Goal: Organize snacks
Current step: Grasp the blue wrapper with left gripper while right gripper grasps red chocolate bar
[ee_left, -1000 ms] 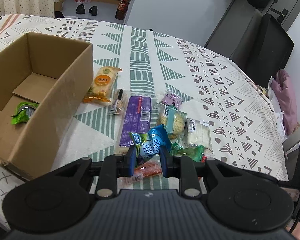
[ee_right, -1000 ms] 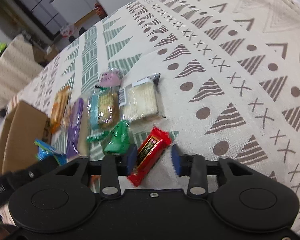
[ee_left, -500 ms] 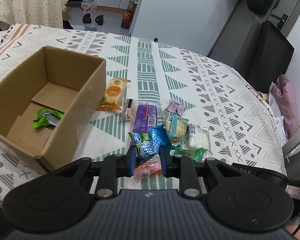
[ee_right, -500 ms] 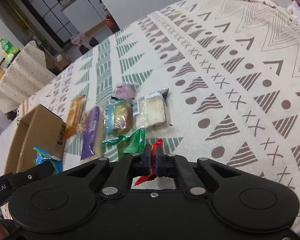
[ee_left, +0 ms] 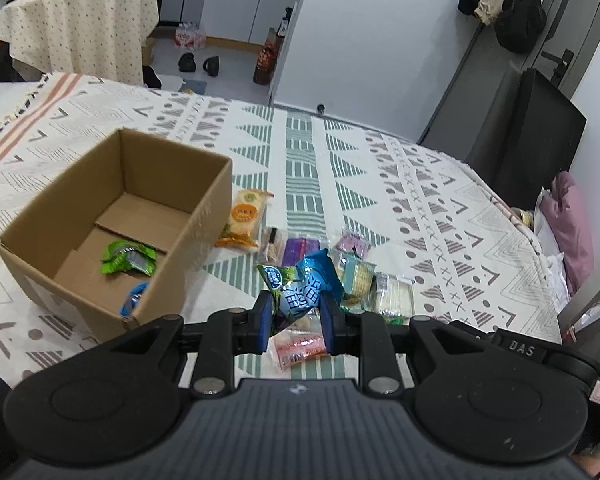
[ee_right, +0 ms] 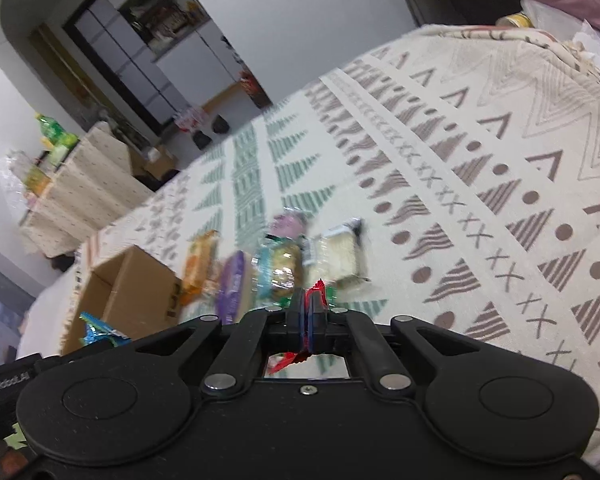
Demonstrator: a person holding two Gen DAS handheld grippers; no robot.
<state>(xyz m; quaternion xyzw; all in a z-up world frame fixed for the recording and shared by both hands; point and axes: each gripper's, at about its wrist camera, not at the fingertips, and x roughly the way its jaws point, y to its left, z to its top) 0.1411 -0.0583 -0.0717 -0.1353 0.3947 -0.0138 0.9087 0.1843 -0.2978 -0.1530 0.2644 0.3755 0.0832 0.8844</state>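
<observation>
Left wrist view: left tongs (ee_left: 296, 316) are clamped on a blue packet (ee_left: 304, 292), raised beside the box (ee_left: 172, 240) holding a green packet (ee_left: 130, 258); right tongs (ee_right: 309, 312) pinch a red wrapper (ee_right: 315, 290) above the snack row on the table (ee_right: 480, 200)

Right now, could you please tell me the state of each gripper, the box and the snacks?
left gripper: shut on blue snack packet, lifted.
right gripper: shut on red snack packet.
cardboard box: open, upright, holding a green packet.
orange packet: lying flat beside the box.
white cracker packet: lying flat on the cloth.
</observation>
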